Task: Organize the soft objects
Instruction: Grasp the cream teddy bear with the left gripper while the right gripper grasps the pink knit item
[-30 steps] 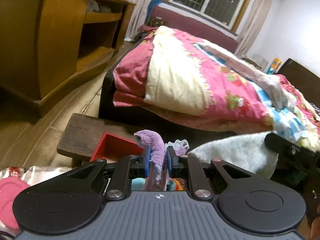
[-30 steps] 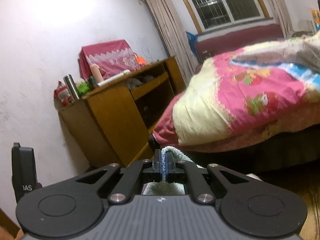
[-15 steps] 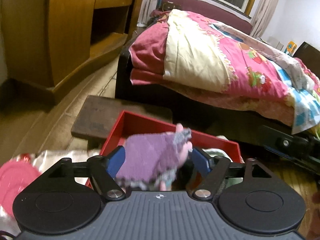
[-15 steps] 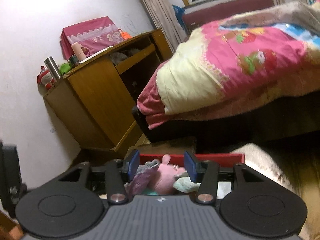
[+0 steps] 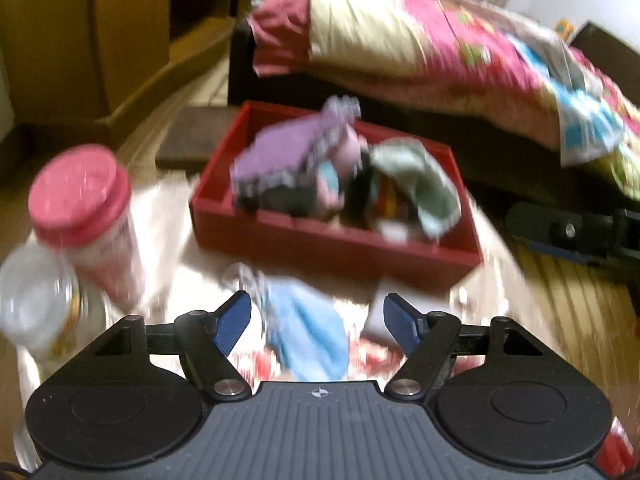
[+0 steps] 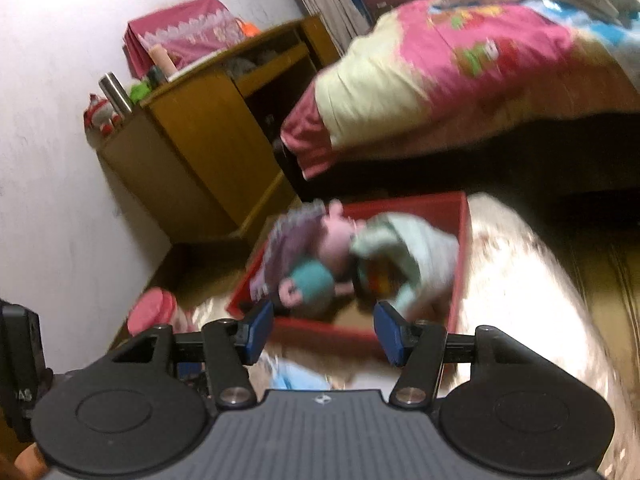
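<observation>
Purple cloth [image 5: 280, 152] now in red tray [image 5: 320, 240]

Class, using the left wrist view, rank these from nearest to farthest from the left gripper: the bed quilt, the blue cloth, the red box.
1. Blue cloth: between the open fingers of the left gripper, on the table.
2. Red box: just beyond, centre, holding soft items.
3. Bed quilt: farthest, upper right, behind the box.
</observation>
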{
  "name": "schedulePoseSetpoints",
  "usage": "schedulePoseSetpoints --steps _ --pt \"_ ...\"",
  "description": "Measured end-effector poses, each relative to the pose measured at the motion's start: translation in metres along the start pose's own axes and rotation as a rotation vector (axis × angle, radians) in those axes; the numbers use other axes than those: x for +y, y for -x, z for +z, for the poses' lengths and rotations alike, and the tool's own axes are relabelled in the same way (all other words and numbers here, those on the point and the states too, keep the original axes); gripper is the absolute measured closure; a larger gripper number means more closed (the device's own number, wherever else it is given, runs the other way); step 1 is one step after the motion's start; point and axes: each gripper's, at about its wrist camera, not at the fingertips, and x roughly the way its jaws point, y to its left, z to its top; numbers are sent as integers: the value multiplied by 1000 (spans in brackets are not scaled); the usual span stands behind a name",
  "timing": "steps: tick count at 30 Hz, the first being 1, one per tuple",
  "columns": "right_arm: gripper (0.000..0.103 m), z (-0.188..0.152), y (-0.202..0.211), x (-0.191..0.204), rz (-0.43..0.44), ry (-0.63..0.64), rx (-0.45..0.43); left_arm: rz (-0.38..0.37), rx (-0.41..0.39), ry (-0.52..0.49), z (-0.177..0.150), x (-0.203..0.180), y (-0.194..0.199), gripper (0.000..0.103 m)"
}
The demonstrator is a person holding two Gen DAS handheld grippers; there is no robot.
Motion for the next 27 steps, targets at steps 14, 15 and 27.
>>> schedulePoseSetpoints --steps 14,15,27 --pt "70 -70 -12 -5 -55 -21 218 -3 167 -47 -51 19 -17 25" --pt "70 -72 -12 -6 -55 -26 227 7 181 -57 -52 19 -21 23" --pt "66 -72 -16 -24 -81 -46 250 6 317 -186 -73 -6 -63 33"
